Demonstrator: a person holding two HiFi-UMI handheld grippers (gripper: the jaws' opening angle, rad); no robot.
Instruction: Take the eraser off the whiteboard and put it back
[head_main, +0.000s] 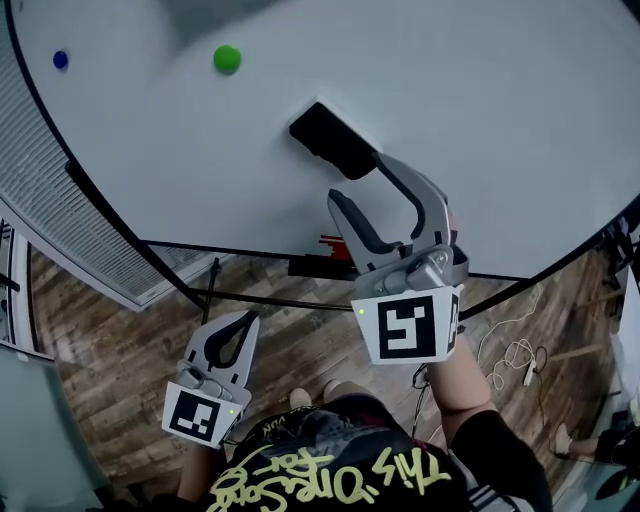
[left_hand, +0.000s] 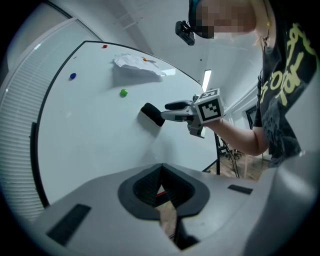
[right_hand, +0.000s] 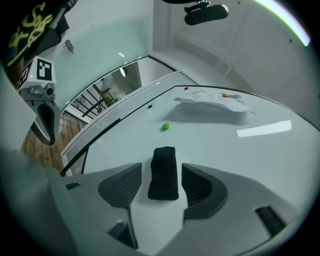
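Note:
The black eraser sticks to the whiteboard, near its middle. My right gripper points at the board with one jaw on either side of the eraser's near end. In the right gripper view the eraser sits between the pads with a gap on both sides, so my right gripper is open and not pressing on it. The left gripper view shows the same from the side: eraser on the board, right gripper at it. My left gripper hangs low over the floor, shut and empty.
A green magnet and a blue magnet sit on the board at upper left. A crumpled sheet of paper is pinned near the top. A red marker lies on the ledge under the board. Cables trail on the wooden floor.

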